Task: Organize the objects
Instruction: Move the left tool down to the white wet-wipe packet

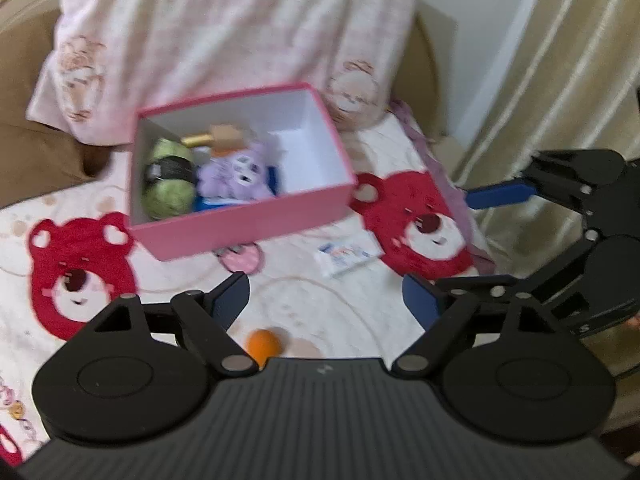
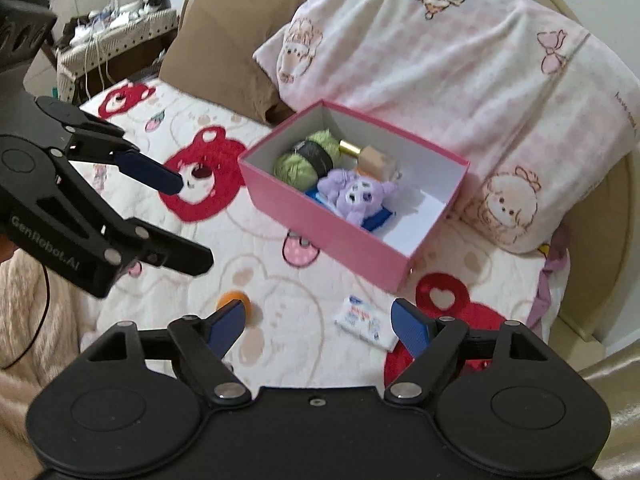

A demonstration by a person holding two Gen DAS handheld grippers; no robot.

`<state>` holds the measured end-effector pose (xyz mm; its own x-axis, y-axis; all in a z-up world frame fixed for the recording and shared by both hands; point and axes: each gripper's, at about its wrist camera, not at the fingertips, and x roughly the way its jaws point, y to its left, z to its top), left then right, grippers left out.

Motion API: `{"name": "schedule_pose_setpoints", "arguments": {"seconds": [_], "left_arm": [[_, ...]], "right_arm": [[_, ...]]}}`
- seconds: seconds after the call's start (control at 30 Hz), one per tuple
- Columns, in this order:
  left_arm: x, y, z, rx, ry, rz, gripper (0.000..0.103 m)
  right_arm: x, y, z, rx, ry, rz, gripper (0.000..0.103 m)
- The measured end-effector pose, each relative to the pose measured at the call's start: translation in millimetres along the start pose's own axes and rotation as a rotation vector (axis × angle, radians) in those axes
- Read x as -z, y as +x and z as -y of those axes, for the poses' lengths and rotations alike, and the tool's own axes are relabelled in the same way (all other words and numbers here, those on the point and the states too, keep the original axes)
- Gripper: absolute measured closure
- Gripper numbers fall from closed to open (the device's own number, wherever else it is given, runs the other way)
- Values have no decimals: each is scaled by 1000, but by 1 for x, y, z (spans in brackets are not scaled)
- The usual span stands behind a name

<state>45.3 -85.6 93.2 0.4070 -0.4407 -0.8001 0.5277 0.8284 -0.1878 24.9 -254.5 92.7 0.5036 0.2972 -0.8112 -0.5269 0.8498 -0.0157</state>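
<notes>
Pink box (image 2: 340, 236) open-topped on bear-print bedspread (image 2: 280, 308), set just in front of pink checked pillow (image 2: 440, 68). Long axis running from near right to far left in left wrist view (image 1: 240, 232); in right wrist view, from far left down toward near right, one corner aimed at camera. Packed at one end only: green yarn ball (image 2: 306, 158) with dark band against end wall, purple plush toy (image 2: 356, 194) beside it lying on something blue, gold-capped bottle (image 2: 368, 156) tilted behind them with cap toward yarn. Other end of box bare white floor.

Outside box, on bedspread: small white packet (image 2: 362, 322) with blue and red print lying flat, near front corner of box, apart from it. Orange ball (image 2: 234, 302) further left, partly hidden behind one blue finger in right wrist view; in left wrist view same ball (image 1: 262, 344) low between fingers, close to gripper body.

Left gripper (image 1: 326, 300) hovering above bedspread, jaws spread wide, nothing between blue pads. Right gripper (image 2: 318, 324) likewise wide apart, holding nothing, packet lying just beyond its right finger. Each gripper visible from side in other's view, also empty.

Brown cushion (image 2: 224, 52) behind bedspread to left of pillow; cream curtain (image 1: 560, 80) at right edge of left wrist view.
</notes>
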Motion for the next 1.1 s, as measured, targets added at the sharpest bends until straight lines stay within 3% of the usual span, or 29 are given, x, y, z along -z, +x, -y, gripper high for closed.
{"name": "schedule_pose_setpoints", "arguments": {"seconds": [0.4, 0.7, 0.93, 1.1], "left_arm": [[20, 71, 24, 44, -71, -116, 19], [27, 120, 27, 38, -118, -49, 19], [46, 160, 18, 50, -212, 45, 20], [52, 187, 6, 62, -314, 30, 23]], "right_arm": [[39, 18, 15, -29, -36, -70, 19], [67, 57, 38, -92, -164, 9, 19], [81, 97, 45, -61, -284, 72, 19], [87, 125, 44, -28, -405, 89, 19]]}}
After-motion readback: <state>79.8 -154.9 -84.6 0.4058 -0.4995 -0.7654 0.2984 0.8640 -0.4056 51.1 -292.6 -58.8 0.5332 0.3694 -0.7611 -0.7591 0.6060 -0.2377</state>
